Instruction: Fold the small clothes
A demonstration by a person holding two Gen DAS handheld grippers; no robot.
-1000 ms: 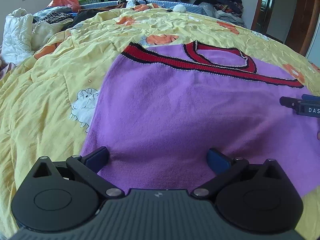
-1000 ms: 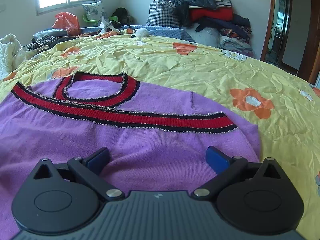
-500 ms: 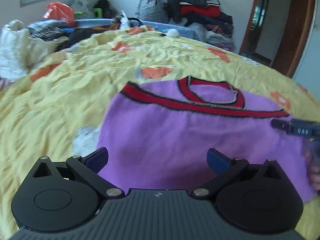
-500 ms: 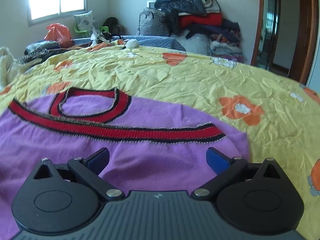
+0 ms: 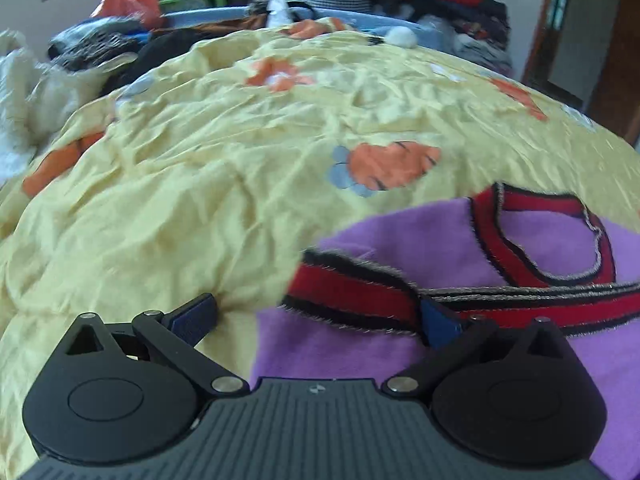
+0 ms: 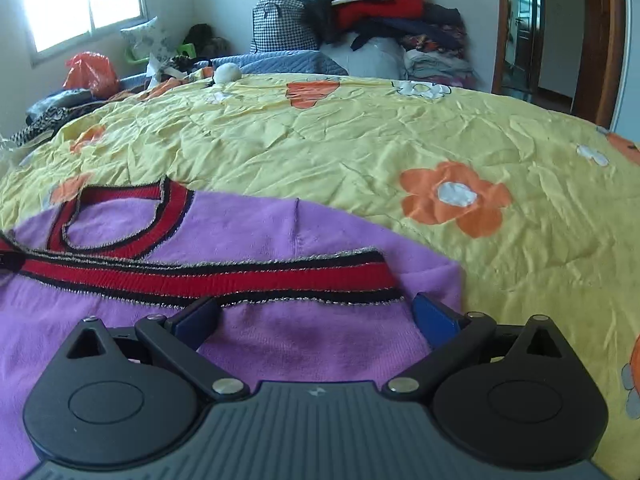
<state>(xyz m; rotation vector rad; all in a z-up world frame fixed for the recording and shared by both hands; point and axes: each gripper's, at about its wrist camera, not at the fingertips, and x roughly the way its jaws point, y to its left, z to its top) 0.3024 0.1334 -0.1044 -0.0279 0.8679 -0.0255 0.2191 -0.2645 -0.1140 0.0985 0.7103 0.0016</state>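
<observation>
Both tools stand wide apart at the jaws and hold nothing. Left tool (image 5: 320, 320) hangs over the left end of the sweater (image 5: 520, 236), one finger over the yellow quilt (image 5: 200, 184) and the other finger (image 5: 440, 320) over the red band (image 5: 352, 292); whether that finger touches the knit cannot be told, since this view is smeared with blur. Right tool (image 6: 316, 316) sits low over the sweater's (image 6: 248, 224) right end, its fingers spanning the end of the band (image 6: 224, 276), the right one near the purple edge where the quilt (image 6: 360, 152) begins. Each tool's body blocks the lower part of its view, so the sweater's hem and most of its body are hidden; in the left view the garment is cut off at the right edge, in the right view at the left edge. Sweater lies flat on the bed, its neck (image 6: 120, 216) pointing away from the tools toward the far clothes pile (image 6: 372, 8), with the band and the garment's long axis running side to side across both views. Sleeves cannot be made out. A white ball (image 6: 227, 72) rests at the quilt's far edge.
</observation>
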